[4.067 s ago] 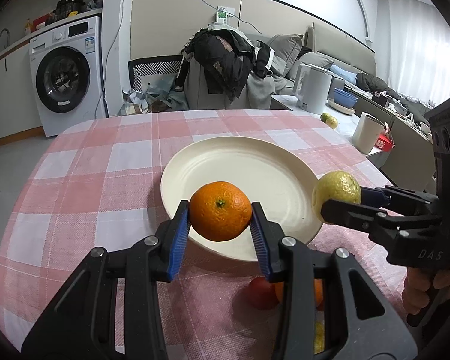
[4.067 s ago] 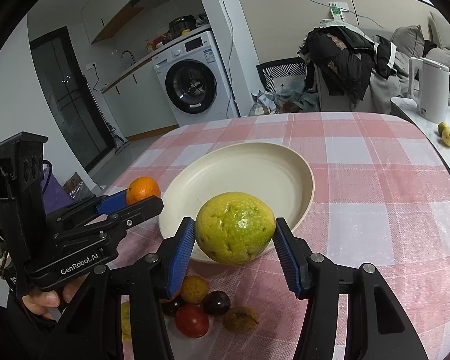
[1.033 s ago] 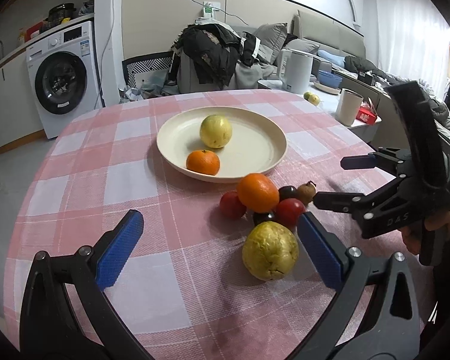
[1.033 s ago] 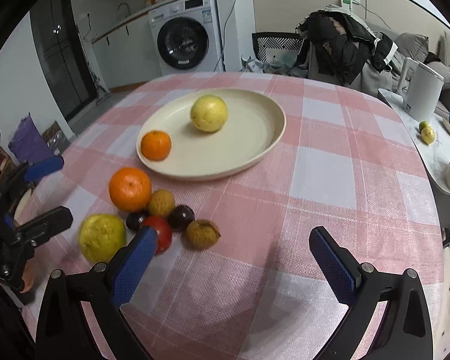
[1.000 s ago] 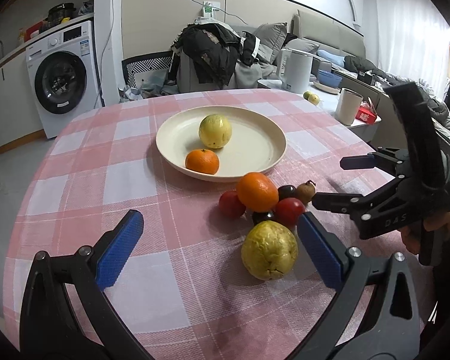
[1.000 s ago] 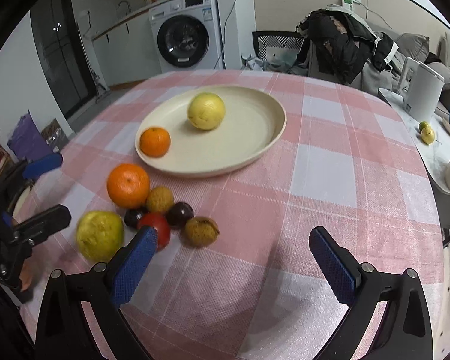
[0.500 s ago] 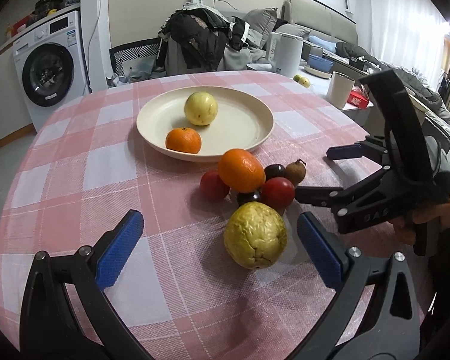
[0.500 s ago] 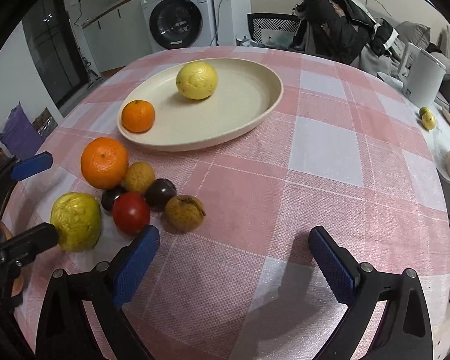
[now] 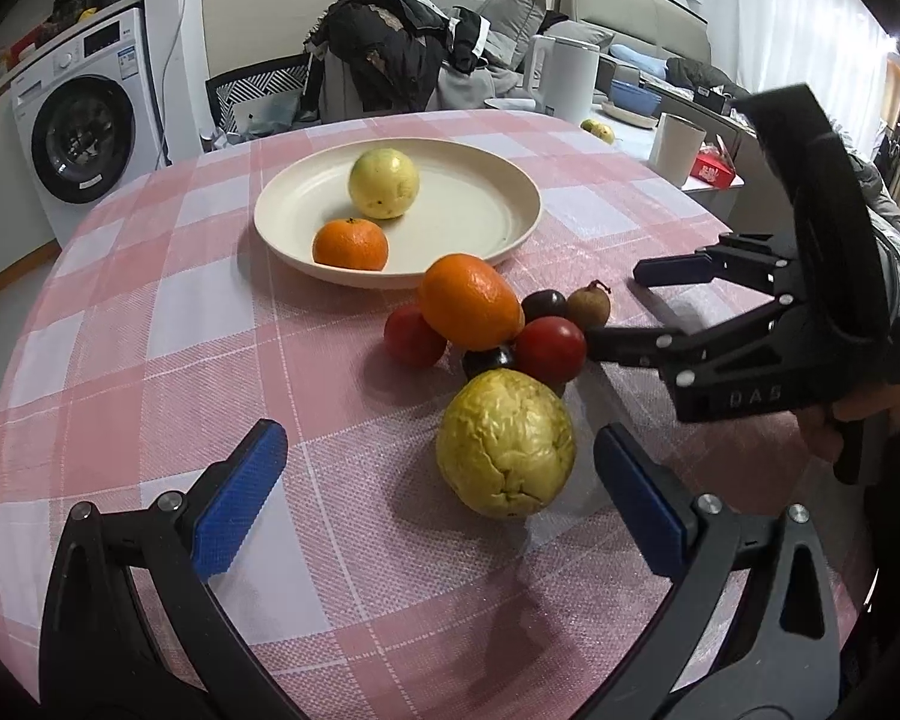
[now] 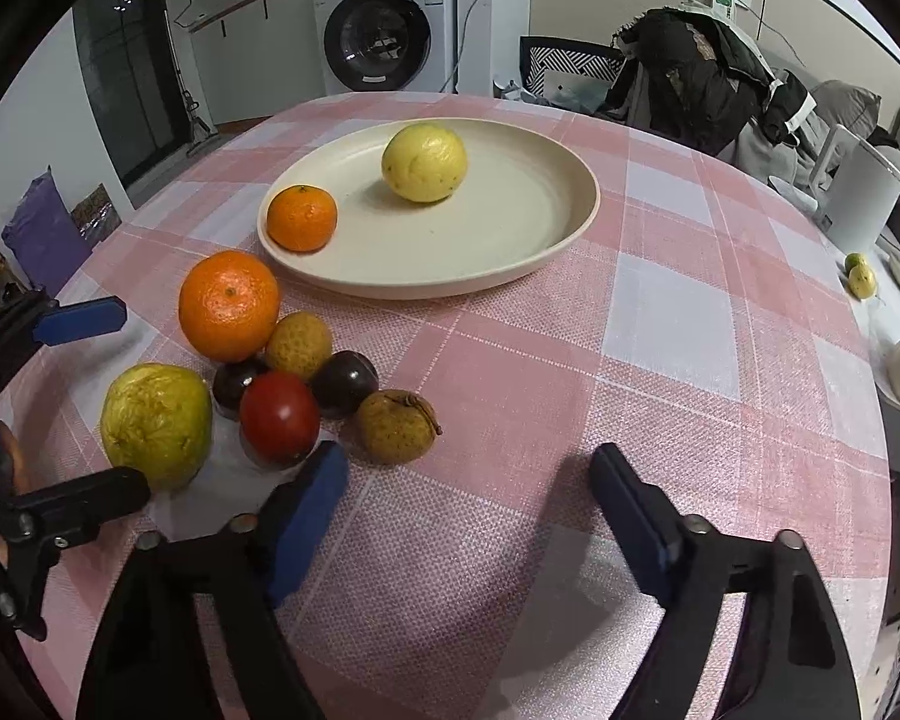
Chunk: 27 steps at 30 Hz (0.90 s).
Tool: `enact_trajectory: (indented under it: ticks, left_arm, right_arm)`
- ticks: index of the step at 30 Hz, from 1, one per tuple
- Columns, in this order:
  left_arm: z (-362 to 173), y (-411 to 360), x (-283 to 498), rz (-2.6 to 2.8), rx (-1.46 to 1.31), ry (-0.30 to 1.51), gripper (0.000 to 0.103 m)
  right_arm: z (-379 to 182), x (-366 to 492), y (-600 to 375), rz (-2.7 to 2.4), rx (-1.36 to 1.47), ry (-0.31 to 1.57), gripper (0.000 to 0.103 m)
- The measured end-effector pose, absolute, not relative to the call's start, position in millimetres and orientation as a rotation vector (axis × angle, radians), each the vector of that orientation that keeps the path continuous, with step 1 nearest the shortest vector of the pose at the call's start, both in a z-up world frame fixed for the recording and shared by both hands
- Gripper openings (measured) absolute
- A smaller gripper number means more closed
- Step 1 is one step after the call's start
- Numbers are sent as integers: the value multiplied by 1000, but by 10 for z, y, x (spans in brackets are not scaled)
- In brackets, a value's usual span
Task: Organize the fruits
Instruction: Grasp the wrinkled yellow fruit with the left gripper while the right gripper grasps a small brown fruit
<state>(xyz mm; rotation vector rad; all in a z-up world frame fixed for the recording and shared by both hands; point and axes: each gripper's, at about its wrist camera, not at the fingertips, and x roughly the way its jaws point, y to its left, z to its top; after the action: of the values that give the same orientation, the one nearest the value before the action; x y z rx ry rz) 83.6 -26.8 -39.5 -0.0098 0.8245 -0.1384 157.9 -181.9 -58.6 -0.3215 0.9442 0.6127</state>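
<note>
On the counter (image 9: pixel 150 324) near the plate (image 9: pixel 510 222), we have both tongs apart and empty, the left tongs (image 9: pixel 438 498) nearest the wrinkled yellow fruit (image 9: pixel 506 443), slightly right of centre between their fingers.

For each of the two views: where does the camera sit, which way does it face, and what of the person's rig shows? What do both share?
Left wrist: sits on the left gripper, facing the wrinkled yellow fruit and plate; the right gripper and holding hand show at right.
Right wrist: sits on the right gripper, facing the tomato from the other side; the left gripper's fingers show at left.
Shared: plate, both plated fruits, loose pile.
</note>
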Motion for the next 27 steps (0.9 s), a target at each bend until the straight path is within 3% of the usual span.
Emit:
enact_trajectory:
  ticks: [9, 18, 25, 27]
  left_arm:
    - [-415, -299, 839, -145, 3, 837, 102]
    - [-436, -288, 854, -150, -3, 843, 102]
    - [-429, -276, 856, -163, -15, 844, 101]
    - [-432, -264, 866, -180, -28, 848, 97]
  right_arm:
    - [-537, 1573, -1817, 637, -293, 932, 63]
    - [-521, 1560, -1791, 701, -239, 918, 30]
    - [-474, 1537, -1814, 708, -225, 896, 28]
    - [-441, 1525, -1836, 710, -217, 879, 28]
